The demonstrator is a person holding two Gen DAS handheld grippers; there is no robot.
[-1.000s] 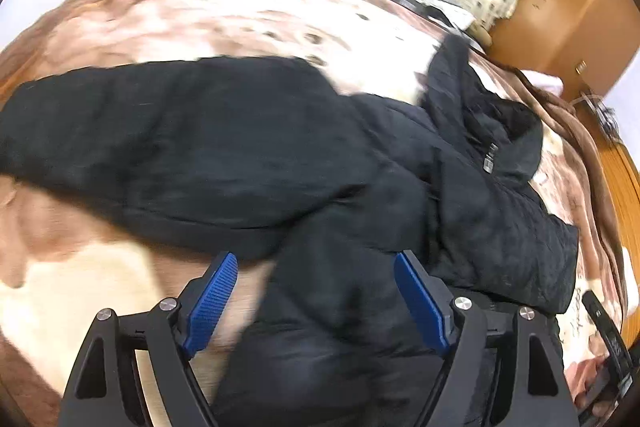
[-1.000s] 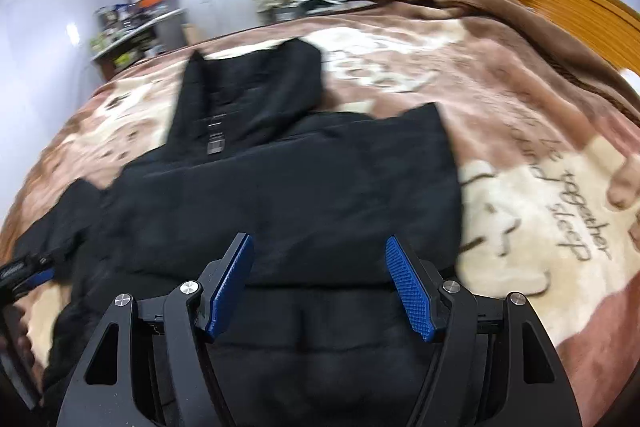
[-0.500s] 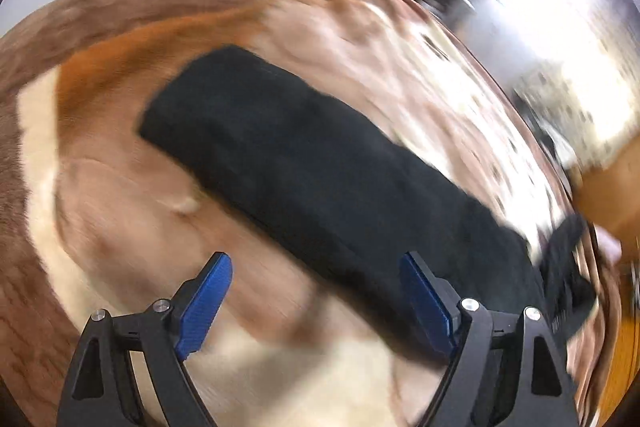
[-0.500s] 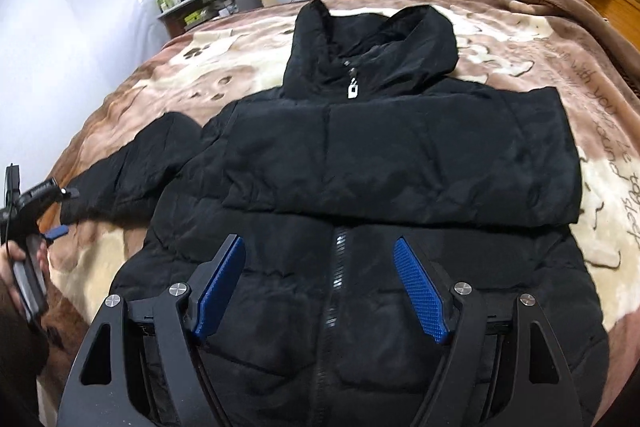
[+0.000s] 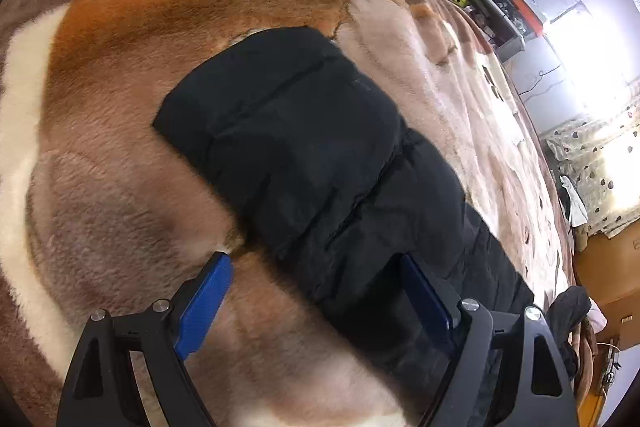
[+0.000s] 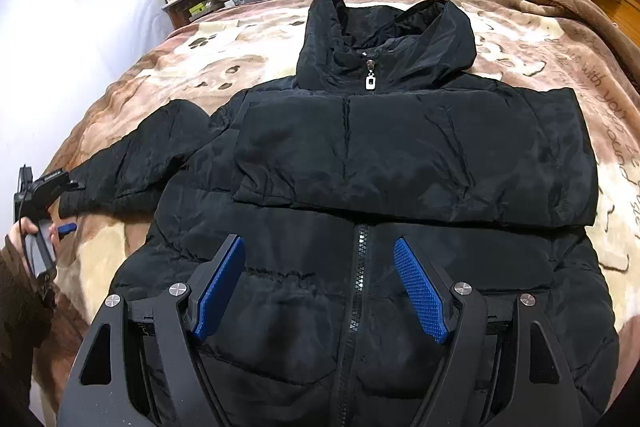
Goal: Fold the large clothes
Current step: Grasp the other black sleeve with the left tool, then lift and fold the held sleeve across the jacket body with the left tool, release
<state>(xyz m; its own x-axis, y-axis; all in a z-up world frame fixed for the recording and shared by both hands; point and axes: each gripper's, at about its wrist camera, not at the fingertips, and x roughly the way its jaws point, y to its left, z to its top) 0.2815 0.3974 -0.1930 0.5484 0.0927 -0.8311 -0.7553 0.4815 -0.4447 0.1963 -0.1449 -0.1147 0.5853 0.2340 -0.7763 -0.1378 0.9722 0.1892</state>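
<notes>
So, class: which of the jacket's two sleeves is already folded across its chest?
The sleeve on the picture's right lies flat over the chest, above the zip; the other sleeve stretches out across the blanket toward the left tongs.

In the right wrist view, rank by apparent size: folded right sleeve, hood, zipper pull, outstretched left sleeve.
1. folded sleeve
2. hood and outstretched sleeve, too alike to rank; the hood lies farther away
3. zipper pull

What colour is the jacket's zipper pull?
Silver; the zipper pull shows best in the right wrist view, below the hood.

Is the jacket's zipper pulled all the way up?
Yes, the zipper is closed and its silver pull hangs at the collar of the jacket.
</notes>
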